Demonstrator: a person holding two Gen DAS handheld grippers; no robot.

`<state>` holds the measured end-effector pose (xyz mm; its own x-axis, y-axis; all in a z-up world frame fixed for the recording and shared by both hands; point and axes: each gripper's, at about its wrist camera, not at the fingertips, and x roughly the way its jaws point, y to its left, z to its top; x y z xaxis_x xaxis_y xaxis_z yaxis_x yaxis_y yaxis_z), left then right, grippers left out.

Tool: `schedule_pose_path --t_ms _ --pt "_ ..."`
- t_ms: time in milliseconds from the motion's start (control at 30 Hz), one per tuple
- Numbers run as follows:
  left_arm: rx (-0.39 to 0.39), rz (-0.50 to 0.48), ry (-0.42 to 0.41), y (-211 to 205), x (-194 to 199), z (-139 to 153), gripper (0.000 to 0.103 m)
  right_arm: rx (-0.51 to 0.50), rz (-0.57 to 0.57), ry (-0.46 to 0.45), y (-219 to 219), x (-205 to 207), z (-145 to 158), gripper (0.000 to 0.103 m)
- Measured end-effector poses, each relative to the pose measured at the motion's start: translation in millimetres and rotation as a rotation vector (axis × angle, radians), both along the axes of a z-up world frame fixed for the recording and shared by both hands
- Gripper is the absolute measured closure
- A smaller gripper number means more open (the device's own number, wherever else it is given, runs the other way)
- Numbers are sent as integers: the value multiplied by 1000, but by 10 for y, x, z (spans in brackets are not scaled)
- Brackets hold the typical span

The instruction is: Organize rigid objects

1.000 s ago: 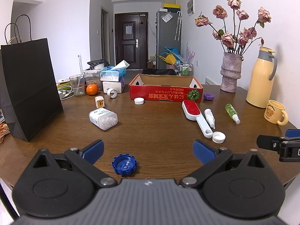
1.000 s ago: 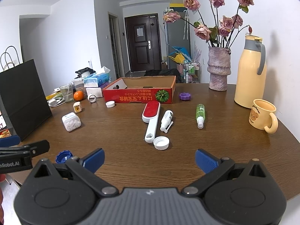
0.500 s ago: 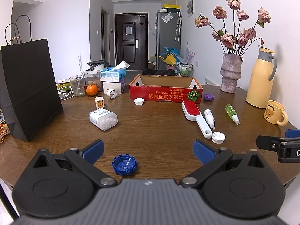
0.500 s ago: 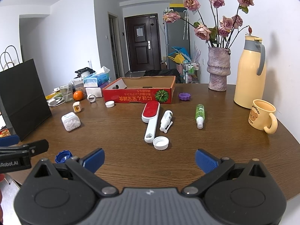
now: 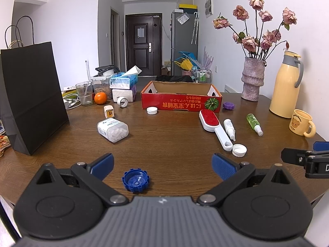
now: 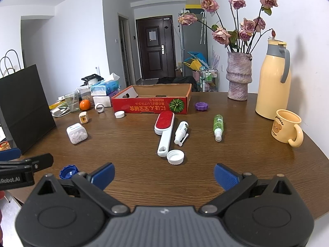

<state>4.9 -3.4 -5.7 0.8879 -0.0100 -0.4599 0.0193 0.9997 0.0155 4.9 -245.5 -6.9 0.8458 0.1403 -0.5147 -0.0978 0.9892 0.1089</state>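
Note:
My left gripper (image 5: pixel 162 164) is open and empty above the near table edge, with a blue cap (image 5: pixel 135 180) lying between its fingers. My right gripper (image 6: pixel 163 174) is open and empty, just behind a white cap (image 6: pixel 175 156). Loose items lie on the wooden table: a red-and-white lint brush (image 6: pixel 164 132), a white bottle (image 6: pixel 181 131), a green spray bottle (image 6: pixel 218 126), a pill box (image 5: pixel 112 129), a purple cap (image 6: pixel 201 106) and another white cap (image 5: pixel 152 110). An open red cardboard box (image 5: pixel 181 103) stands at the back middle.
A black paper bag (image 5: pixel 30 103) stands at the left. A vase of roses (image 5: pixel 253 78), a yellow thermos (image 5: pixel 286 88) and a yellow mug (image 5: pixel 301 122) stand at the right. Tissue boxes, a glass and an orange (image 5: pixel 100 98) crowd the back left.

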Motion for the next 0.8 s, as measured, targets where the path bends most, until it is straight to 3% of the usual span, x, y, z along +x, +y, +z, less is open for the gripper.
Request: schedule_pose_path --t_ms 800 --pt "1 0 2 -24 -3 -4 0 -6 -3 -2 -10 -2 -2 0"
